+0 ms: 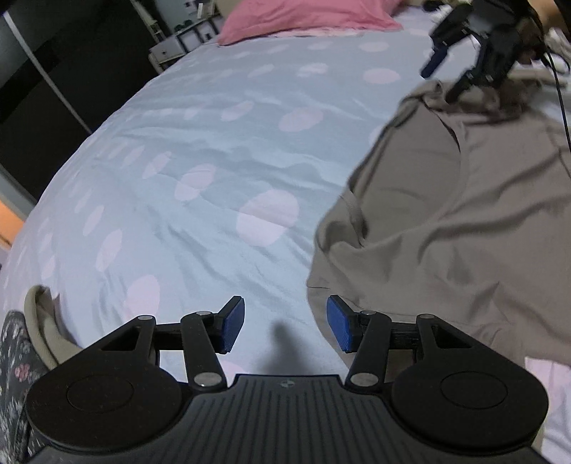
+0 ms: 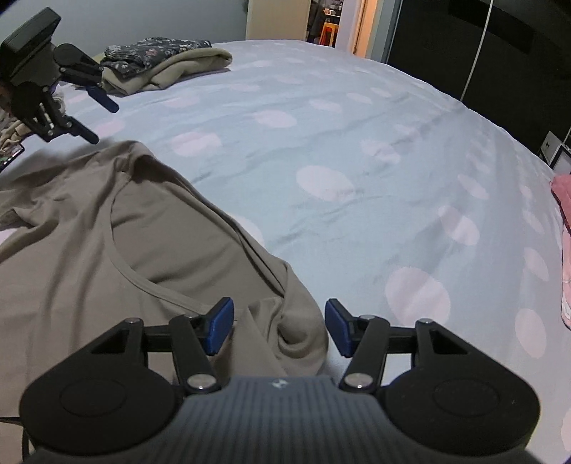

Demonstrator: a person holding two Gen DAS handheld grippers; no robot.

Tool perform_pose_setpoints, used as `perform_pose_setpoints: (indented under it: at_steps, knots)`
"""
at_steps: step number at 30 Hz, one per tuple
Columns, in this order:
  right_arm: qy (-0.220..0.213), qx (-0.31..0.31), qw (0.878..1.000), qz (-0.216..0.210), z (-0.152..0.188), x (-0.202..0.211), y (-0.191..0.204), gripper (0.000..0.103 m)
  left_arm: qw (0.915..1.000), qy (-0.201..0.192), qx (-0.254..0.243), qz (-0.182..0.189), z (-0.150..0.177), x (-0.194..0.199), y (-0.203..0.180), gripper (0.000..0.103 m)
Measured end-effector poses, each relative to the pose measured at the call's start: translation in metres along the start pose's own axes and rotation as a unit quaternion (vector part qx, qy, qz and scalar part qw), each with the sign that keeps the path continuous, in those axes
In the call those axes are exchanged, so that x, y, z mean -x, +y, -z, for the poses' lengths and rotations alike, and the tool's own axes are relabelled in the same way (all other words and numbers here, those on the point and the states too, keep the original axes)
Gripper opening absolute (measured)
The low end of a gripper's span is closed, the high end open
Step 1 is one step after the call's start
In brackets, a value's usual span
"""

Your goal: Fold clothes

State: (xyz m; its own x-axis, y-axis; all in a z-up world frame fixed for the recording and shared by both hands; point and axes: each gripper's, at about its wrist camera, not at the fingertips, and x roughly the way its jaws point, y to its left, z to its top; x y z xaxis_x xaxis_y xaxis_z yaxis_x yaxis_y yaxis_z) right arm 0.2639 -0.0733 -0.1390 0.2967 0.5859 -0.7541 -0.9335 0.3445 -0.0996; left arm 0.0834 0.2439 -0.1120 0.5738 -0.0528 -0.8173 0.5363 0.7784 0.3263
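A taupe T-shirt (image 1: 464, 221) (image 2: 89, 250) lies rumpled on the bed, neckline up. My left gripper (image 1: 285, 323) (image 2: 101, 121) is open over bare sheet. Its right pad sits just at the shirt's near edge, and nothing is between the pads. My right gripper (image 2: 278, 326) (image 1: 444, 80) is open at the shirt's other end. A bunched fold of the shirt's shoulder lies between its blue pads (image 2: 221, 326), which do not press on it.
The bed sheet (image 1: 178, 160) (image 2: 357, 142) is pale blue with pink dots. A pile of folded clothes (image 2: 160, 67) (image 1: 32, 332) sits at one corner. A pink pillow (image 1: 303, 18) (image 2: 564, 200) lies at the head. Dark wardrobes stand beside the bed.
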Motion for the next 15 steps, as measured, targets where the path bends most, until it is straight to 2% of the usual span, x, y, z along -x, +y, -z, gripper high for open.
perform_pose_setpoints:
  at_steps: [3,10,13,15]
  knots:
    - [0.005,-0.003,1.000,-0.002,0.002,-0.003,-0.001,0.058,0.9999,-0.007,-0.001,0.015,-0.003,-0.003,-0.005,0.050]
    - [-0.012,-0.024,1.000,-0.003,0.002,0.002,-0.006,0.058,0.9990,-0.040,-0.006,0.019,-0.022,-0.011,-0.011,0.050]
    - [-0.017,-0.031,0.999,0.000,0.003,0.003,-0.008,0.058,0.9989,-0.034,-0.013,0.029,-0.034,-0.022,-0.015,0.049]
    - [-0.013,-0.028,1.000,0.000,0.004,0.002,-0.008,0.058,0.9990,-0.015,-0.030,0.031,-0.039,-0.035,-0.022,0.040]
